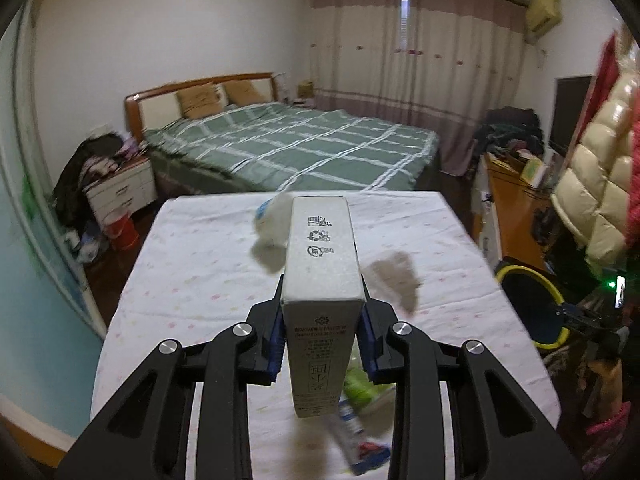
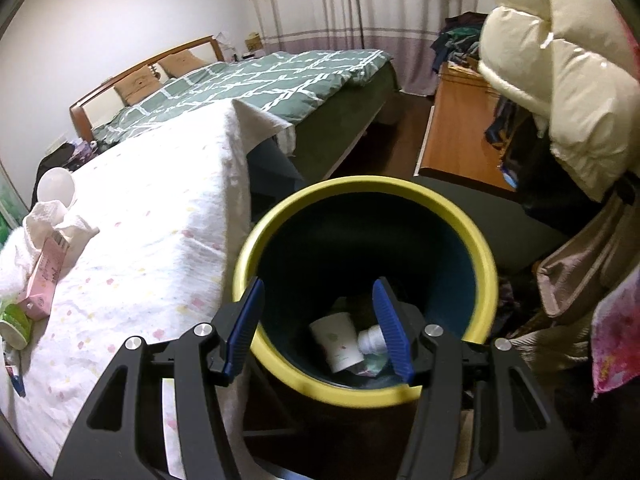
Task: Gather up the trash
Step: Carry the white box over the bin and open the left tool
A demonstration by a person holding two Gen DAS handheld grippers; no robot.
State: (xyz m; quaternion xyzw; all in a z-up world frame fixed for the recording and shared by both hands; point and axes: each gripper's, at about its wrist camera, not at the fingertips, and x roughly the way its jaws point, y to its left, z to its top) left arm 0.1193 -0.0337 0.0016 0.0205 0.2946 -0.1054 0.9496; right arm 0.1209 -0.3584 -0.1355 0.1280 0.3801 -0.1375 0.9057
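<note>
My left gripper (image 1: 322, 320) is shut on a tall grey carton box (image 1: 320, 264) and holds it above the white cloth-covered table (image 1: 192, 280). Below it lie a green wrapper (image 1: 362, 388) and a blue-and-white tube (image 1: 356, 432). A crumpled white tissue (image 1: 272, 216) lies beyond the box. My right gripper (image 2: 318, 328) is open and empty above the yellow-rimmed dark bin (image 2: 400, 196), which holds a white paper cup (image 2: 338, 340) and a small white bottle (image 2: 370, 338). In the right wrist view the table (image 2: 160, 220) carries a pink box (image 2: 44, 276), a green cup (image 2: 14, 322), tissue (image 2: 52, 216) and a clear cup (image 2: 56, 188).
The bin also shows at the table's right side in the left wrist view (image 1: 520, 276). A bed with a green plaid cover (image 1: 288, 144) stands behind the table. A wooden desk (image 2: 456, 128) and a cream puffer jacket (image 2: 560, 64) are at the right.
</note>
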